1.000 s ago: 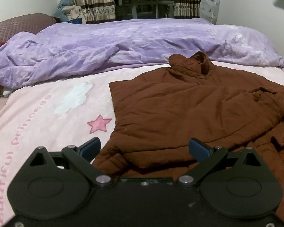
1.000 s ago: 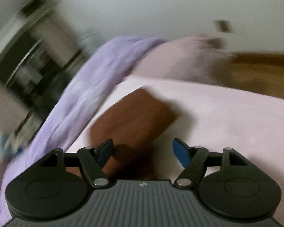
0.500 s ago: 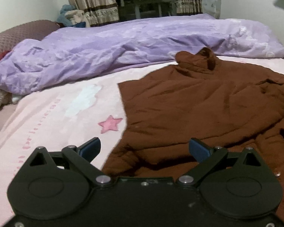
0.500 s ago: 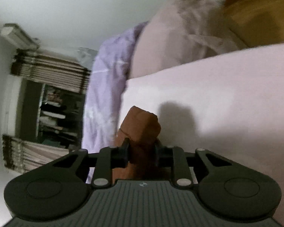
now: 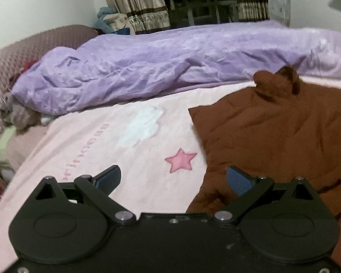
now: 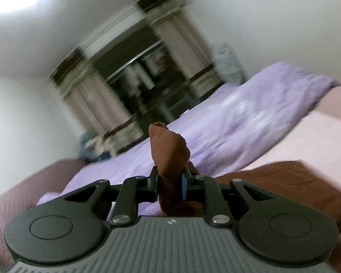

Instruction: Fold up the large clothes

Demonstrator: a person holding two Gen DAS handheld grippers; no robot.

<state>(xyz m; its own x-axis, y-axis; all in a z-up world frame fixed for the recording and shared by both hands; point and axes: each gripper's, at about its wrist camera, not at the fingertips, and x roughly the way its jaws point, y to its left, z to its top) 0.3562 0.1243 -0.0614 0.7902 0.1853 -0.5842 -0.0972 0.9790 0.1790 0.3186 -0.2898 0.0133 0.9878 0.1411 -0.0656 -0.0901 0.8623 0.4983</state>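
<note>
Through the left camera I see my left tool (image 5: pixel 173 178) spread wide with nothing between its fingers, hovering over the pink bedsheet (image 5: pixel 116 150) beside the brown coat (image 5: pixel 272 136), which lies spread on the bed in front of the purple duvet (image 5: pixel 170 68). Only the right camera shows the grip: my right tool (image 6: pixel 169 185) is closing on a bunched fold of the coat (image 6: pixel 169 152), lifted clear of the bed, with blurred curtains (image 6: pixel 97 95) behind. The star print (image 5: pixel 180 159) appears only on the left.

brown coat (image 5: pixel 272 132) — cut off right | curtains (image 6: pixel 116 91) — blurred
</note>
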